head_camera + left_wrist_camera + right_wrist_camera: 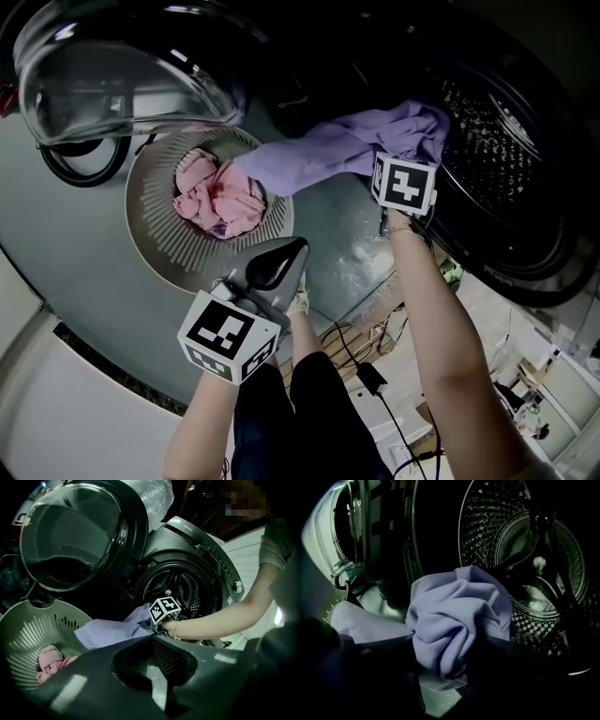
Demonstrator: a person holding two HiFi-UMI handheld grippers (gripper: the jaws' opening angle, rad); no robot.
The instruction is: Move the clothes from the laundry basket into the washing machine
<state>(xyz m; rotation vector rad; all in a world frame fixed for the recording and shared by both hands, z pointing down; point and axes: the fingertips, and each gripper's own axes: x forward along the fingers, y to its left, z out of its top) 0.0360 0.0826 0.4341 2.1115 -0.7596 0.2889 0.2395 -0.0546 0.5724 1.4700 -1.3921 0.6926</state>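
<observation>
Left tongs (284,255) closed, empty | right tongs (440,662) clamp purple garment (457,616) at washer drum (534,564) mouth | pink clothes (217,197) in basket (155,234) | grey floor (80,248)

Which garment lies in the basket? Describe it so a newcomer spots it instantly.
Below the open glass door stands a round slatted laundry basket. At its bottom lies a crumpled pink garment, unlike the lilac garment clamped in the right gripper, which stretches toward the drum.

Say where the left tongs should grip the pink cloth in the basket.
Probably a raised fold on top of the pink crumpled cloth, coming from above through the open mouth of the grey slotted plastic basket; its walls block the sides.
</observation>
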